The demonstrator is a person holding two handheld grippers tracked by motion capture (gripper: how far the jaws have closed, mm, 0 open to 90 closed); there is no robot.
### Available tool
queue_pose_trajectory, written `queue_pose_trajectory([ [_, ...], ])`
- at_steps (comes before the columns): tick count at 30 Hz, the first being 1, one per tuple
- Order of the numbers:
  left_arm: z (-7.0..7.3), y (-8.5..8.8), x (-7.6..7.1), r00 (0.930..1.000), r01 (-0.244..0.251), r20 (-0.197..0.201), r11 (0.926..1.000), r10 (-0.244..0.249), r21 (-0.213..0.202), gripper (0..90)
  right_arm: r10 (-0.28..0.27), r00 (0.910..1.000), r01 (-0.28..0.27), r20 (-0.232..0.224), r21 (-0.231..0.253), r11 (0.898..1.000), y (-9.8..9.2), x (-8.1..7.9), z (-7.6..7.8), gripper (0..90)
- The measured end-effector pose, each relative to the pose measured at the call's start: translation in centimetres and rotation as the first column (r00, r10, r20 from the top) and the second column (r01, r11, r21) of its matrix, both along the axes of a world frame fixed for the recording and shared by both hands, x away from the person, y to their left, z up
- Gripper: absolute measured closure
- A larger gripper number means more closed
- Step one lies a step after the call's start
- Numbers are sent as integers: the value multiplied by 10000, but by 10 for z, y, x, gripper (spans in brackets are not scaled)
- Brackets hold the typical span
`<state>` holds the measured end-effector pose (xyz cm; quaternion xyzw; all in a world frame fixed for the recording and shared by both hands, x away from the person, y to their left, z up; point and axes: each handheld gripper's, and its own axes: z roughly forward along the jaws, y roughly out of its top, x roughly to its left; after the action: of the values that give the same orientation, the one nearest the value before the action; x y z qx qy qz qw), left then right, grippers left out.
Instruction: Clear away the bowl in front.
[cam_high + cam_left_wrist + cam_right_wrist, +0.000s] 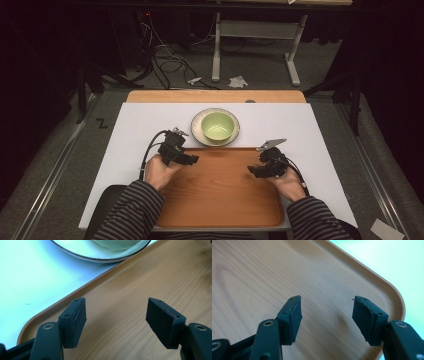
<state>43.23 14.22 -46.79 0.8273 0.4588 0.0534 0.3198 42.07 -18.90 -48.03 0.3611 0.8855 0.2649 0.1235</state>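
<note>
White table holds a tray (220,200); both grippers, left (192,159) and right (251,171), gape empty; bowl (217,125) ahead might tip if bumped.

Hand-held gripper (325,320) with jaws apart above bare wooden tray (262,272), near its rounded corner

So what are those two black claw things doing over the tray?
A person holds a left gripper and a right gripper, one in each hand, over a wooden tray. Both sets of jaws are open with nothing between them. Just past the tray, a green bowl sits on a plate, untouched.
</note>
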Motion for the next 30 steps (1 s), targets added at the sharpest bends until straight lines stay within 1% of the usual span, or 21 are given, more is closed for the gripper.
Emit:
queue_pose_trajectory([
  [2,0,0,-1,10000,6,41,10000,-7,87,333,26,10000,-26,35,-26,10000,-1,0,0,421],
  [3,0,-1,-1,10000,-6,76,10000,6,99,335,-159,9999,159,-65,-10,9999,0,-2,1,421],
  [5,0,0,-2,9999,20,165,9999,-22,141,339,-14,10000,14,70,-51,10000,0,-2,1,421],
  [7,0,1,-1,9998,81,155,9999,-83,139,355,2,10000,-1,32,-58,10000,0,-2,1,421],
  [8,-1,1,0,9999,87,143,9999,-89,137,355,97,9999,-96,30,-91,9999,0,-1,0,422],
  [10,-4,3,3,10000,48,-3,9999,-48,100,362,93,9999,-94,-113,-89,9999,0,0,-1,427],
  [11,-5,3,5,10000,-18,-35,10000,19,53,362,105,9999,-106,-132,-33,9999,0,0,-1,429],
  [13,-6,4,7,9999,-91,-61,10000,91,-8,363,161,9999,-161,-33,-59,9999,0,-2,0,433],
  [14,-4,5,7,9999,-138,-25,9999,138,-68,363,105,9999,-105,-18,-79,9999,0,-3,2,434],
  [16,-4,4,6,9998,-175,27,9998,176,-103,363,200,9998,-199,57,-72,9998,-1,-4,2,434],
  [18,-3,4,5,9998,-193,101,9998,194,-83,363,151,9998,-150,100,-90,9998,-2,-6,4,434],
  [20,-3,2,6,9996,-219,187,9994,224,-268,383,-2,10000,2,89,-11,10000,-5,-7,6,433],
  [21,-2,0,7,9993,-240,264,9988,252,-430,390,24,9999,-24,104,-54,10000,-7,-6,6,432],
  [22,-1,-3,8,9994,-153,302,9991,165,-407,390,24,9999,-24,104,-54,10000,-7,-6,6,432],
  [23,0,-7,9,9990,15,456,9999,-9,-132,390,-62,10000,62,49,-44,10000,-7,-5,5,432],
  [27,0,-9,13,9994,49,339,9999,-46,-88,387,-48,10000,49,41,-84,10000,-9,-4,5,432],
  [30,3,-9,12,9991,19,428,10000,-15,-81,387,-123,9999,123,76,-19,9999,-9,-4,6,426],
])
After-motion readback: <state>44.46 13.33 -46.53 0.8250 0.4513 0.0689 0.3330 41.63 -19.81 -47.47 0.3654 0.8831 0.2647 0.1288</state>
